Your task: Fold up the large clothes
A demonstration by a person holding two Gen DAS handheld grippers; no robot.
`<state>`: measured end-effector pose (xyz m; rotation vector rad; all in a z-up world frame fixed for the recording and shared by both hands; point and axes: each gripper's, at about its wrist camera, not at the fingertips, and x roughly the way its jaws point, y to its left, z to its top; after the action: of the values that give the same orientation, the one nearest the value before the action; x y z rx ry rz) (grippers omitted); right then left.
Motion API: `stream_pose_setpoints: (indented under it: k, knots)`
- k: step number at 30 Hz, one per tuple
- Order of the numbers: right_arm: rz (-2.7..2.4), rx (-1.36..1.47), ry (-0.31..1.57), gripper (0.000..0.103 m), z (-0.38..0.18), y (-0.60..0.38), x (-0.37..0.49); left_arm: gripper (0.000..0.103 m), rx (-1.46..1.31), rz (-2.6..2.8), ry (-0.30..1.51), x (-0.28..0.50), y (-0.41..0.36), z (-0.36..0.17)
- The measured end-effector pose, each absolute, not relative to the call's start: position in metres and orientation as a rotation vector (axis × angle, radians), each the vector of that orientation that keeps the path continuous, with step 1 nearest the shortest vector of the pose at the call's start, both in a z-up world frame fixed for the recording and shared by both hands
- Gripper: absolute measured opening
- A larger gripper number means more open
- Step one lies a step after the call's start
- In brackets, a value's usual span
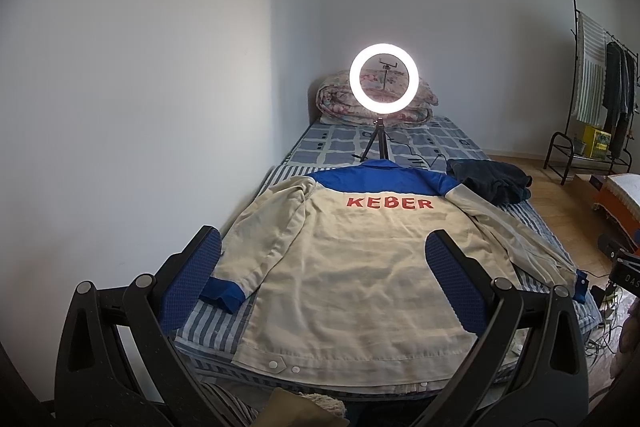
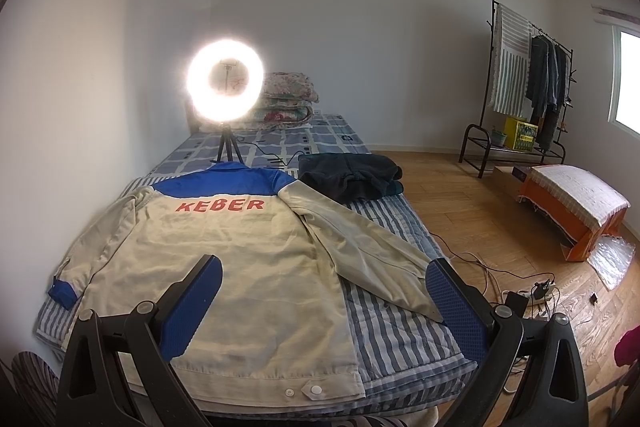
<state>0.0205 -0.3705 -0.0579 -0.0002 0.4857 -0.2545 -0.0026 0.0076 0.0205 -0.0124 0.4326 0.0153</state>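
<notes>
Cream cotton work jacket [image 1: 352, 267] with blue yoke and red KEBER lettering lies back-up, sleeves spread, on the striped bed quilt [image 2: 400, 339]. Left gripper [image 1: 322, 279] and right gripper [image 2: 324, 301] both hover above its hem at 6 o'clock, level, blue-padded fingers spread wide, holding nothing; a glowing ring light [image 1: 384, 79] stands at 12 o'clock

Red letters "KEBER" across the back of the jacket [image 1: 352, 267], just below its blue yoke, white letters "DAS" on a dark device [image 1: 628, 273] at right, cut off
</notes>
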Motion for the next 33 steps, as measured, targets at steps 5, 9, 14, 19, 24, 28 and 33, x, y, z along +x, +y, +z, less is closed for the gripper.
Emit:
stream_pose_setpoints:
  k: [5, 9, 14, 19, 24, 28, 33]
  knots:
    - [-0.254, 0.001, 0.487, 0.103, -0.058, -0.370, 0.021, 0.103, -0.012, 0.018, 0.434, -0.003, 0.009, 0.020]
    - [-0.253, -0.007, 0.487, 0.103, -0.057, -0.365, 0.023, 0.103, -0.012, 0.019, 0.434, -0.003, 0.009, 0.018]
    - [-0.249, -0.011, 0.491, 0.103, -0.057, -0.360, 0.028, 0.103, -0.014, 0.026, 0.440, -0.001, 0.015, 0.010]
    - [-0.238, -0.017, 0.490, 0.103, -0.058, -0.355, 0.031, 0.103, -0.018, 0.041, 0.451, 0.002, 0.023, 0.004]
    - [-0.222, -0.030, 0.496, 0.103, -0.060, -0.344, 0.041, 0.103, 0.000, 0.068, 0.454, 0.004, 0.028, -0.002]
    - [-0.217, -0.058, 0.501, 0.103, -0.061, -0.331, 0.054, 0.103, 0.019, 0.095, 0.455, 0.006, 0.034, -0.009]
    - [-0.202, -0.086, 0.488, 0.103, -0.059, -0.313, 0.067, 0.103, 0.010, 0.123, 0.478, 0.011, 0.049, -0.020]
